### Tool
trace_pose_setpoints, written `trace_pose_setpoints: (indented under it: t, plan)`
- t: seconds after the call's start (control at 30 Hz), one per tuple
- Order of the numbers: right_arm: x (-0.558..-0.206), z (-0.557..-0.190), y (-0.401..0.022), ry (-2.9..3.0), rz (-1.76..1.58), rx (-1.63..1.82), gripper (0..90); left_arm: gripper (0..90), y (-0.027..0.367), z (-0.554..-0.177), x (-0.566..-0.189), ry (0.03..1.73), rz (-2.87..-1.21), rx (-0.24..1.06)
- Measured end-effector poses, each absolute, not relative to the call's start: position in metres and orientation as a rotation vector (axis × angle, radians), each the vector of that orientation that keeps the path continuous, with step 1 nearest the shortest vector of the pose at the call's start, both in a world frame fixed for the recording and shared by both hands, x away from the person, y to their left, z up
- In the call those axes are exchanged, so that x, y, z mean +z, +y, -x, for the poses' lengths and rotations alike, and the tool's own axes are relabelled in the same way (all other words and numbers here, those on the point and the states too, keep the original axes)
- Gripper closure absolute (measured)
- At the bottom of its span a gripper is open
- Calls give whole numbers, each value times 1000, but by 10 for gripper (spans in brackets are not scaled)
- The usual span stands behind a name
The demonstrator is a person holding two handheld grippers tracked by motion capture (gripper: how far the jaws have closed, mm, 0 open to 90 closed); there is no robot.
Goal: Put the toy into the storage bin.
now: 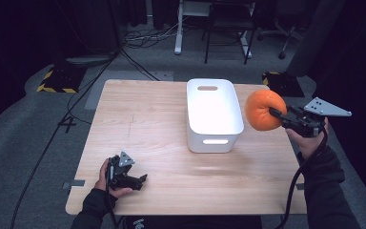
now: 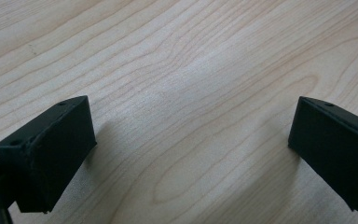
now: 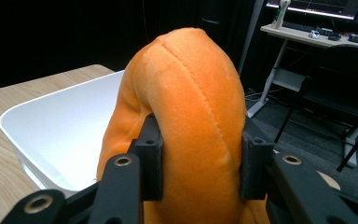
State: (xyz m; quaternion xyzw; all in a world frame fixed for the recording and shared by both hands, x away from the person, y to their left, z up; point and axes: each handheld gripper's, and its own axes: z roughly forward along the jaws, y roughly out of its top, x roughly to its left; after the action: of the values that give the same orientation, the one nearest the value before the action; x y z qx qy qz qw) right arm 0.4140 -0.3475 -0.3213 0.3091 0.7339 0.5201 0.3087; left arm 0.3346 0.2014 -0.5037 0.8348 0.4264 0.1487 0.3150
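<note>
At the near left of the tabletop (image 1: 162,124) the left hand-held gripper (image 1: 142,180) is rested, its jaws spread wide over bare wood. A white bin (image 1: 214,114) is set at the middle. Just beside the bin's right wall, an orange plush toy (image 1: 264,109) is held above the tabletop's right edge, pinched by the right hand-held gripper (image 1: 275,113), whose pads are pressed into it.

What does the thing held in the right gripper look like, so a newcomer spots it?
Start at the light wooden table and its white plastic bin. Just right of the bin, the right gripper pinches a round orange plush toy in the air. It is the single orange, soft thing here.
</note>
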Motion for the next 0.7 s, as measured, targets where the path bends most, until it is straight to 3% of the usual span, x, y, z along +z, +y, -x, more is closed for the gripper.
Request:
trace_pose_setpoints:
  t: [0.7]
  plan:
    - [-304, -415, -326, 1940, -759, 1405, 606, 6, 201, -335, -504, 1123, -2198, 394]
